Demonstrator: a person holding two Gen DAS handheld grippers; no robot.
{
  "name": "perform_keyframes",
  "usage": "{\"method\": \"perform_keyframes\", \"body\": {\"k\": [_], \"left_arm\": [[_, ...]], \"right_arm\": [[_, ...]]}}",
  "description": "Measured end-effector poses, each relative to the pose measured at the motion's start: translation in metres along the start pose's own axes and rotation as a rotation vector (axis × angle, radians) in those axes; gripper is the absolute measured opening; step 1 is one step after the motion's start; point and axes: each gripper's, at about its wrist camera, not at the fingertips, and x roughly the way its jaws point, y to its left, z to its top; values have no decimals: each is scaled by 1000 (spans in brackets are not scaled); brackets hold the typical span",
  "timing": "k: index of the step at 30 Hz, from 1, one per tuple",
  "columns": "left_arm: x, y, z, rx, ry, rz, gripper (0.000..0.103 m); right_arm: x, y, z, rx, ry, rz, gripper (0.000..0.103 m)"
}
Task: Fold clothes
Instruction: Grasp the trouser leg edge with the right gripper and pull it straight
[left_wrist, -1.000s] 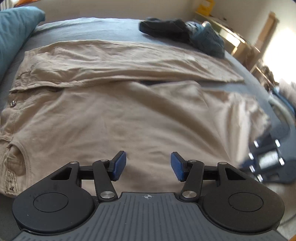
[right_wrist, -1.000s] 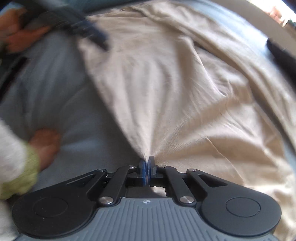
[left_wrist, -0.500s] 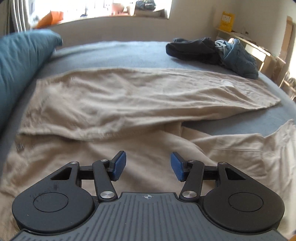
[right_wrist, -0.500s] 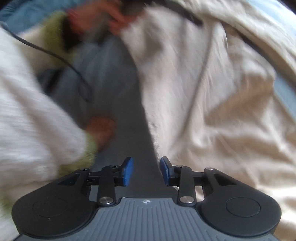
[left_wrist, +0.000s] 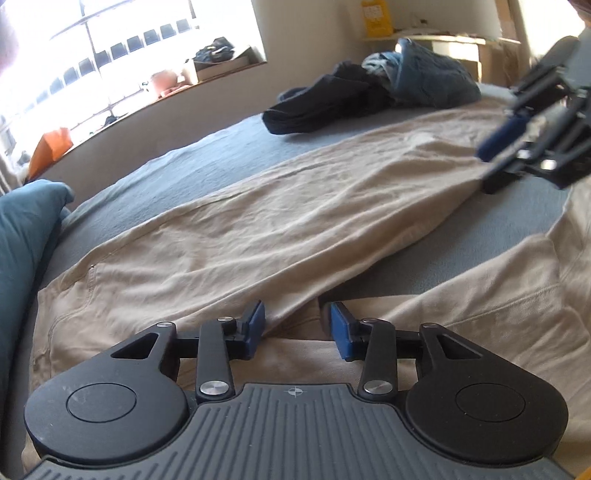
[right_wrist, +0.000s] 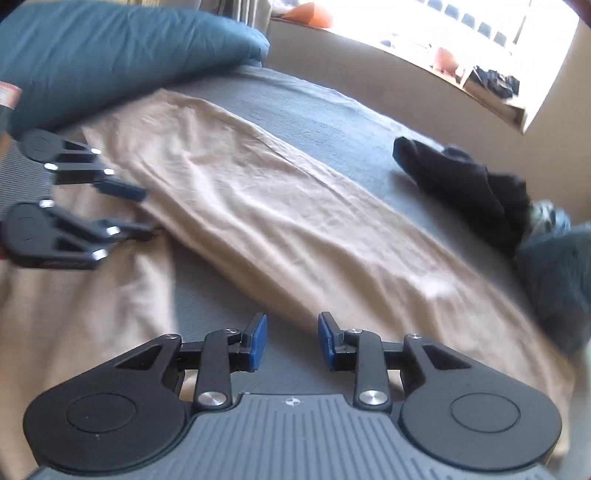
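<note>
Beige trousers (left_wrist: 258, 236) lie spread on a blue-grey bed (left_wrist: 177, 166), one leg stretched long, the other (left_wrist: 517, 295) lying apart to the right. My left gripper (left_wrist: 297, 328) is open at the crotch, where the two legs meet. My right gripper (right_wrist: 290, 339) is open at the near edge of the long leg (right_wrist: 277, 229), close to its hem end. It also shows in the left wrist view (left_wrist: 509, 147). The left gripper shows in the right wrist view (right_wrist: 140, 210).
A pile of dark and blue clothes (left_wrist: 369, 88) lies at the bed's far side, also in the right wrist view (right_wrist: 480, 192). A teal pillow (right_wrist: 110, 55) sits at the head end. A window sill (left_wrist: 166, 88) runs behind the bed.
My right gripper let go of the trouser leg, opened, and moved to the far leg's hem end. My left gripper moved forward to the crotch, staying open.
</note>
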Motion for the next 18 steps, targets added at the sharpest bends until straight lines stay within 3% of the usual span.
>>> {"method": "perform_keyframes", "body": {"k": [5,8,18], "left_arm": [[6,2,-5,4,1,-11,36],[8,3,-7,1,-13,-14,34],[7,-10,-11,134,-84,2,29]], "right_arm": [[32,13,2,-205,-26,-20,32],[50,16,2,-255,-8,-46,30],[66,-39,5,146,0,72,19]]}}
